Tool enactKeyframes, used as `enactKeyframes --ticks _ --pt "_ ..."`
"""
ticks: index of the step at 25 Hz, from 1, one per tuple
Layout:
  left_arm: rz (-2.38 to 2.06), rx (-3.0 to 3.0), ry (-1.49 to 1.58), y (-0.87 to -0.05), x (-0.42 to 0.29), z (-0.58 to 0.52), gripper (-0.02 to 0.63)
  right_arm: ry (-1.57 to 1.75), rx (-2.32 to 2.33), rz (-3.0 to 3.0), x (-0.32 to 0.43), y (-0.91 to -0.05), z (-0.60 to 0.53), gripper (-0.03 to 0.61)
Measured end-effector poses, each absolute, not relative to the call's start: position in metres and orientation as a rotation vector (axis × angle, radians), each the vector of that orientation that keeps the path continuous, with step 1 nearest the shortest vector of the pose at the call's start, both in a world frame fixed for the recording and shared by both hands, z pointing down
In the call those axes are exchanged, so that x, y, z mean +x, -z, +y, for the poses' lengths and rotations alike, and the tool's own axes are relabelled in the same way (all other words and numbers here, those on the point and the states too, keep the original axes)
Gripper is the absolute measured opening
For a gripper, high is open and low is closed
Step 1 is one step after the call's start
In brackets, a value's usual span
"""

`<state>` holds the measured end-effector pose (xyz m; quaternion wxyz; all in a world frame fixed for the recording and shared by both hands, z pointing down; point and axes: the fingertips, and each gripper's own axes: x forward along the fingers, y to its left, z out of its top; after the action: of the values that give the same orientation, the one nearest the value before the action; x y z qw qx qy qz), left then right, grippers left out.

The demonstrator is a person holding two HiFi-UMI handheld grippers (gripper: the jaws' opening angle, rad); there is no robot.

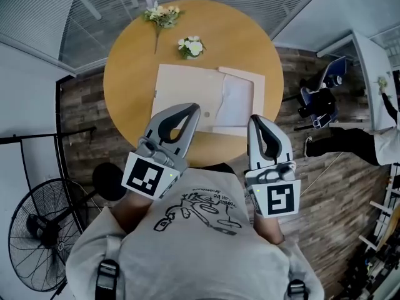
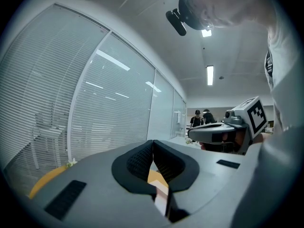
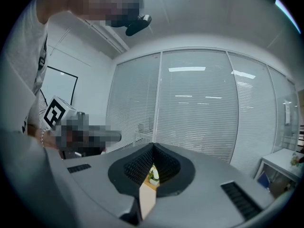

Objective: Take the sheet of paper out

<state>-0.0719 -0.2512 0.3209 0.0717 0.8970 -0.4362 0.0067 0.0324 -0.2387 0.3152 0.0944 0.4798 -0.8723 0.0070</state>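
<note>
A beige envelope (image 1: 184, 95) lies flat on the round wooden table (image 1: 125, 74). A white sheet of paper (image 1: 236, 102) shows at the envelope's right end, by an open flap. Both grippers hover over the table's near edge, held level and apart from the envelope. My left gripper (image 1: 194, 109) is over the envelope's near left part, its jaws shut with nothing between them (image 2: 153, 142). My right gripper (image 1: 254, 119) is at the envelope's near right corner, also shut and empty (image 3: 153, 146).
A flower sprig (image 1: 161, 14) and a small white potted flower (image 1: 191, 46) lie on the table's far side. On the floor, a standing fan (image 1: 37, 236) is at the left and a blue chair (image 1: 322, 99) at the right. A person (image 1: 375, 142) is at the right edge.
</note>
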Motion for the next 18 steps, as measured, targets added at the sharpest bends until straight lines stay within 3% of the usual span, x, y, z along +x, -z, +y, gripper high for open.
enactKeyframes --ticks 18 --pt "-1.332 2.637 -0.064 -0.343 -0.034 -0.26 0.023 0.018 1.39 -2.608 0.078 -0.308 -0.244 0.008"
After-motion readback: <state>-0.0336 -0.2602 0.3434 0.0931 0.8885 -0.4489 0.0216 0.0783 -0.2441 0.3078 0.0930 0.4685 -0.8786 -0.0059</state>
